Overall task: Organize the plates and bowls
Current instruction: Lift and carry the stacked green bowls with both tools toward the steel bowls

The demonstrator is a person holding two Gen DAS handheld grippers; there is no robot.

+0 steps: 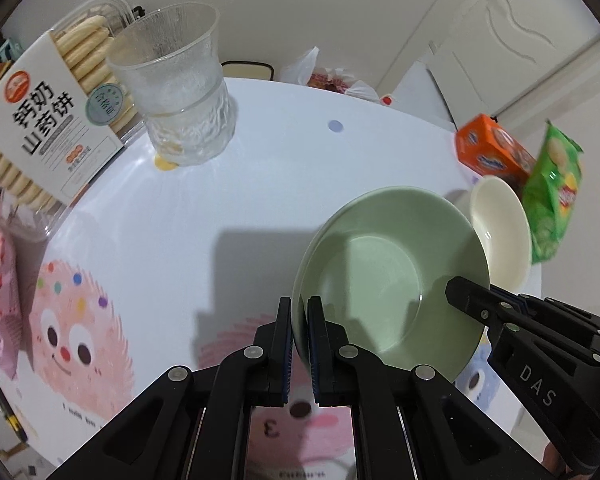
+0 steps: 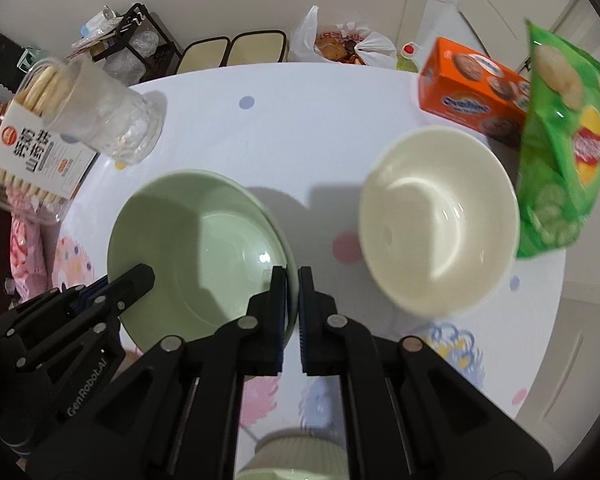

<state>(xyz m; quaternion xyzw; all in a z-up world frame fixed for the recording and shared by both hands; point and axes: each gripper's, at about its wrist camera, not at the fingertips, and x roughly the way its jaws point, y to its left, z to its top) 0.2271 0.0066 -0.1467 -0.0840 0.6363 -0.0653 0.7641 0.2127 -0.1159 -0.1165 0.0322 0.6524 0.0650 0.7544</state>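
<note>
Both claws, left claw and right claw, pinch opposite rims of the green bowl; uneven lifting could tip it; it might strike the white bowl nearby.

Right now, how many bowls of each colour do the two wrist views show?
Green bowls: 2, judging by the double rim, nested one in the other
Cream bowl: 1
Total: 3
Not counted: a ribbed vessel at the bottom edge of the right wrist view, too cut off to class.
</note>
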